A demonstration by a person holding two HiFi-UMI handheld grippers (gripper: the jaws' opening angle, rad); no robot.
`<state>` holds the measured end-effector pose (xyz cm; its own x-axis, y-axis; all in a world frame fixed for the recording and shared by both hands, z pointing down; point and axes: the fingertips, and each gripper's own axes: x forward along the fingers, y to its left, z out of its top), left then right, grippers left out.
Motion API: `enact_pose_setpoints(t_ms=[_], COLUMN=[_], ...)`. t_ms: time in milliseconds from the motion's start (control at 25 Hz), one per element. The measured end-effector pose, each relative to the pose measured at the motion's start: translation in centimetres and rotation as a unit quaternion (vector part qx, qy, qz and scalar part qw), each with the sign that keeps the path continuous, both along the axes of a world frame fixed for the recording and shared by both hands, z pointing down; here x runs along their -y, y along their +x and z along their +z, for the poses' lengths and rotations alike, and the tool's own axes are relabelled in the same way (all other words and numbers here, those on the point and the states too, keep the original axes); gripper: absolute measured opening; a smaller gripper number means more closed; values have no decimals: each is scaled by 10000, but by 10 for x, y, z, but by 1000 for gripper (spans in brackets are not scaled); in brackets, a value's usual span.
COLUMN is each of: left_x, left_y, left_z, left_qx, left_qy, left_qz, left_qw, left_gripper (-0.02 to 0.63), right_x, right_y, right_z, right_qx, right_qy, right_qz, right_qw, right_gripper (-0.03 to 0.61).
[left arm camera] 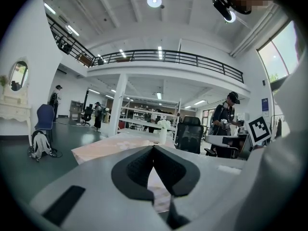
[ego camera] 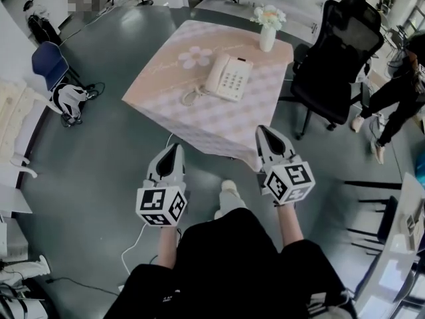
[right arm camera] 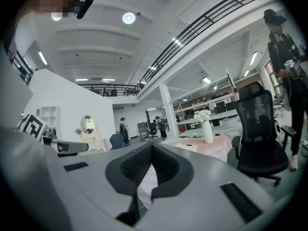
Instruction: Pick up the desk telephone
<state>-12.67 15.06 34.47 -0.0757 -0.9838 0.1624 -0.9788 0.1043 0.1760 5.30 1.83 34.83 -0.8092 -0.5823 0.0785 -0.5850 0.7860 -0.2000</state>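
A cream desk telephone [ego camera: 227, 76] with a coiled cord [ego camera: 191, 96] lies on a table under a pink checked cloth [ego camera: 166, 105], in the head view's upper middle. My left gripper [ego camera: 176, 147] is shut and empty, short of the table's near edge, over the floor. To its right, my right gripper [ego camera: 263, 131] is shut on nothing too, its tip at the cloth's near corner. The left gripper view has its jaws [left arm camera: 153, 147] meeting at the tips, the table beyond. Jaws meet the same way in the right gripper view [right arm camera: 152, 145]. The phone does not show in either gripper view.
A white vase of flowers [ego camera: 267, 29] stands at the table's far corner. A black office chair [ego camera: 337, 62] sits right of the table, a person [ego camera: 396, 95] beyond it. A blue chair [ego camera: 48, 62] and a bag [ego camera: 68, 98] are at left. A white cable [ego camera: 136, 241] runs along the grey floor.
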Motion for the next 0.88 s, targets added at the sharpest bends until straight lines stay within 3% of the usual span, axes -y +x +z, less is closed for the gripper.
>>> enact_pose_setpoints(t_ms=[880], left_x=[148], left_y=[-74], left_z=[33], left_qx=[-387], left_qy=[-434], left_qz=[250], left_qw=[9980], left_gripper=[-2], right_x=[147], right_y=[-60], right_z=[30], right_qx=[-71], right_qy=[-638], right_qz=[376], right_qw=[9972], right_gripper=[-8])
